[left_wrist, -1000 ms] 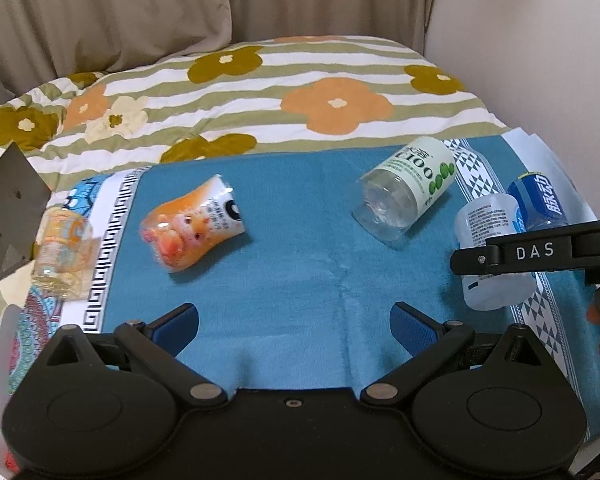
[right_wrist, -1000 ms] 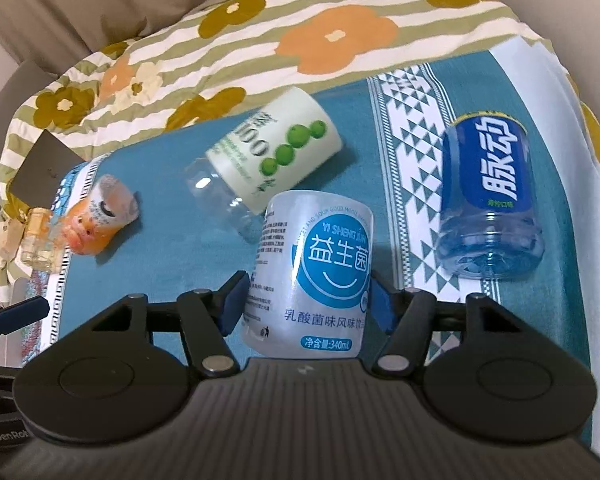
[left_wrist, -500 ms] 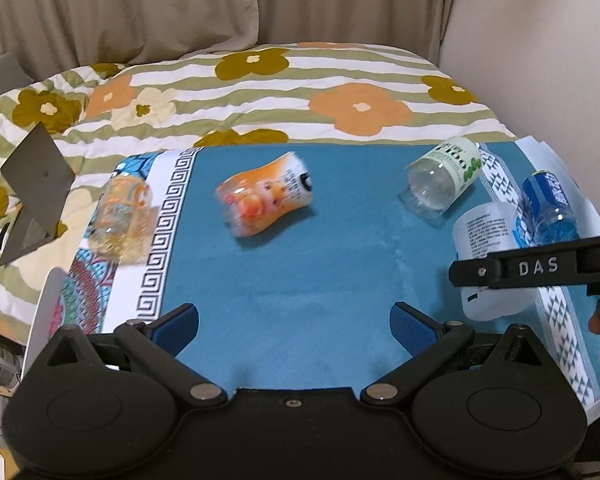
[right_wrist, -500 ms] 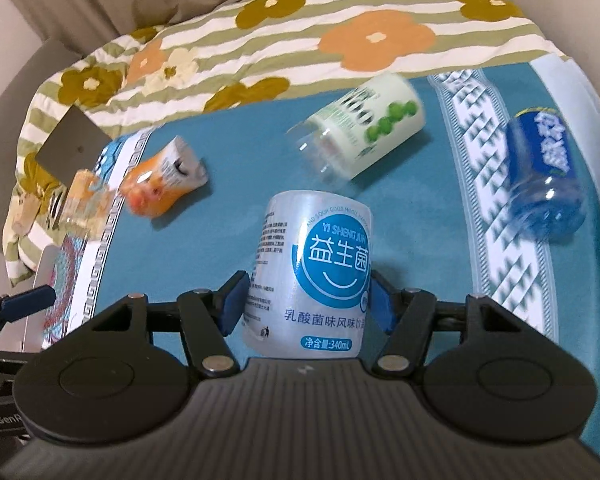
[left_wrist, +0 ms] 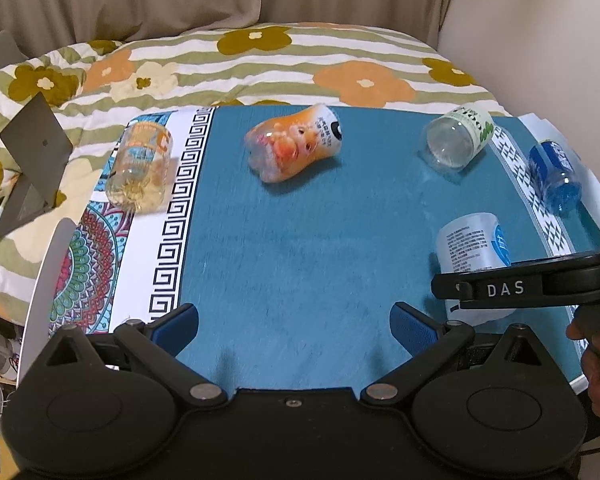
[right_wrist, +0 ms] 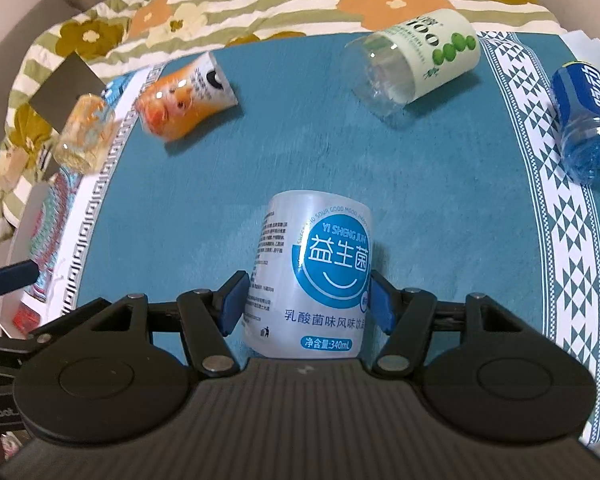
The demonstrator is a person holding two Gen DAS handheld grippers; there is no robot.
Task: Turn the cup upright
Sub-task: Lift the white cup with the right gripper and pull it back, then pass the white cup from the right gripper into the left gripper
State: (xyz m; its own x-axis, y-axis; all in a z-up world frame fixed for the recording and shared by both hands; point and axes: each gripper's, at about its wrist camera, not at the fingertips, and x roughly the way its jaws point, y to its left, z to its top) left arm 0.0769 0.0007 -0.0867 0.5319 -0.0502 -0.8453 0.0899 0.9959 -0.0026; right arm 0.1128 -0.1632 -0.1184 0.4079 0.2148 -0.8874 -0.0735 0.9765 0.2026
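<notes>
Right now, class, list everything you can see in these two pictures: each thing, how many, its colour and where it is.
White cup: one, white and blue label, held between the right gripper's fingers.
Orange cup: one, on its side, far middle of cloth.
Green-dotted cup: one, clear and white, on its side, far right.
Blue cup: one, on its side, right border.
Yellowish cup: one, clear, on its side, left border.
Cloth: one, teal.
Bedspread: one, striped, floral, behind.
Left gripper: open, empty.
Right gripper: shut on the white cup.
</notes>
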